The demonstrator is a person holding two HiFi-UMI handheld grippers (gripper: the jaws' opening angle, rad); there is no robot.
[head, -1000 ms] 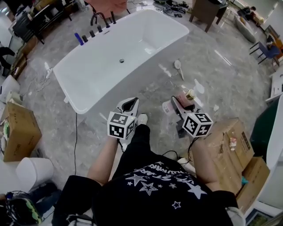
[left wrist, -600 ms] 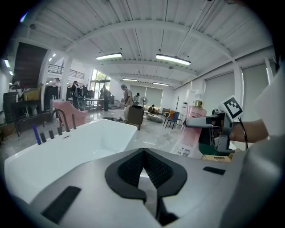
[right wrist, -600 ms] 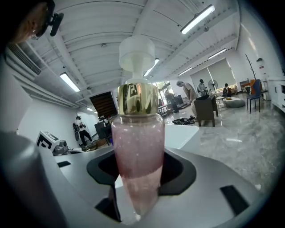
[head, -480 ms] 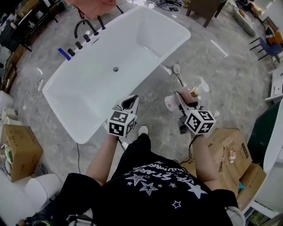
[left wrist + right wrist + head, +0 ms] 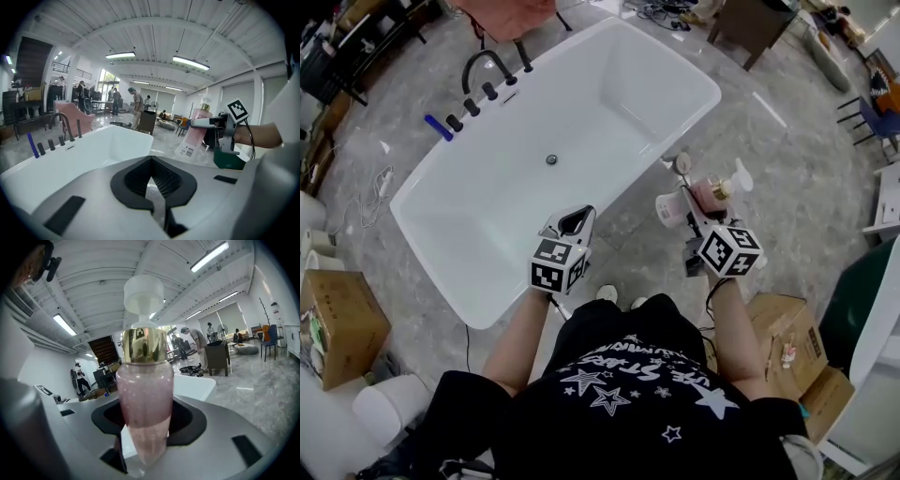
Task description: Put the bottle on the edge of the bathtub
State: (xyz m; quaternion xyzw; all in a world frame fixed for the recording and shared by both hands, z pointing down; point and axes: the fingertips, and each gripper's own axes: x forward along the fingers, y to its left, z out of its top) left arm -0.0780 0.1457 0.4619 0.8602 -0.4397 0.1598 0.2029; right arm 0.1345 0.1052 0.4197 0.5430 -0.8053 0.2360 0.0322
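A pink bottle (image 5: 709, 194) with a gold collar and white pump sits between the jaws of my right gripper (image 5: 697, 212), which is shut on it. The bottle hangs over the grey floor, just right of the white bathtub (image 5: 694, 108) and clear of its rim. The right gripper view shows the bottle (image 5: 144, 394) upright in the right gripper (image 5: 145, 439), with the tub rim (image 5: 199, 386) behind it. My left gripper (image 5: 572, 223) hovers by the tub's near side, shut and empty. Its own view shows the closed left gripper (image 5: 153, 187), the tub (image 5: 93, 150) and the held bottle (image 5: 197, 136).
A black faucet (image 5: 480, 66) and a blue object (image 5: 438, 127) stand at the tub's far left end. Cardboard boxes lie at the left (image 5: 336, 305) and at the right (image 5: 780, 330). A white brush (image 5: 681, 165) lies on the floor by the tub. People stand far off.
The person has stepped closer to the tub, which now lies nearer both grippers. The right gripper has carried the bottle forward, closer to the tub's right side. The left gripper stays shut.
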